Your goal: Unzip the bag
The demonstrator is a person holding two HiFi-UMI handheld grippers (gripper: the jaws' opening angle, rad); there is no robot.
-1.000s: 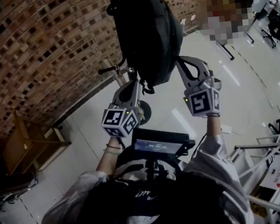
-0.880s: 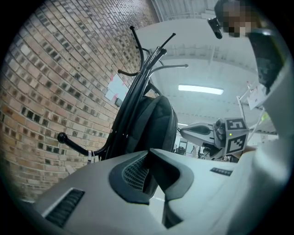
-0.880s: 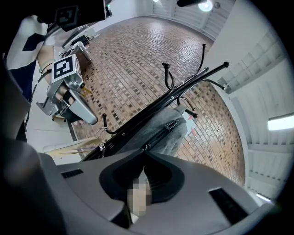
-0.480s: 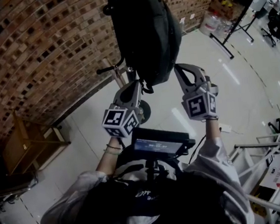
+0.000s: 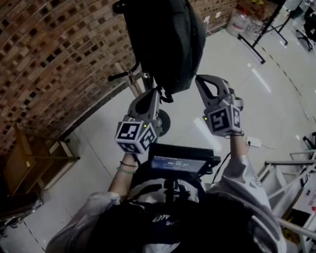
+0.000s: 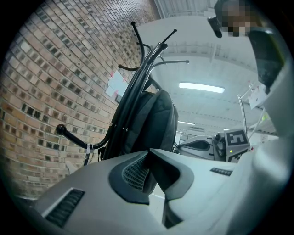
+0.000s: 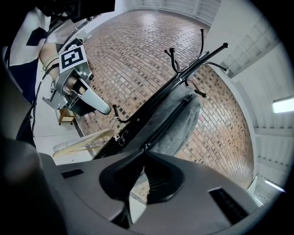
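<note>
Head view: backpack [image 5: 165, 32] hangs on the coat rack [image 5: 123, 74], long axis vertical, both tongs at its low end. Left gripper view: left tongs [image 6: 149, 152] closed, seemingly pinching the backpack's bottom edge beside the coat rack. Right gripper view: right tongs [image 7: 144, 152] closed on what looks like the zipper pull [image 7: 145, 147]; the zipper [image 7: 167, 121] runs up along the coat rack, so the right tongs likely pull upward.

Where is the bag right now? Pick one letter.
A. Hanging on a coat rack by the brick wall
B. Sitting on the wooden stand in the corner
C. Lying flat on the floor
A: the bag hangs from the coat rack next to the brick wall, well above the floor.
</note>
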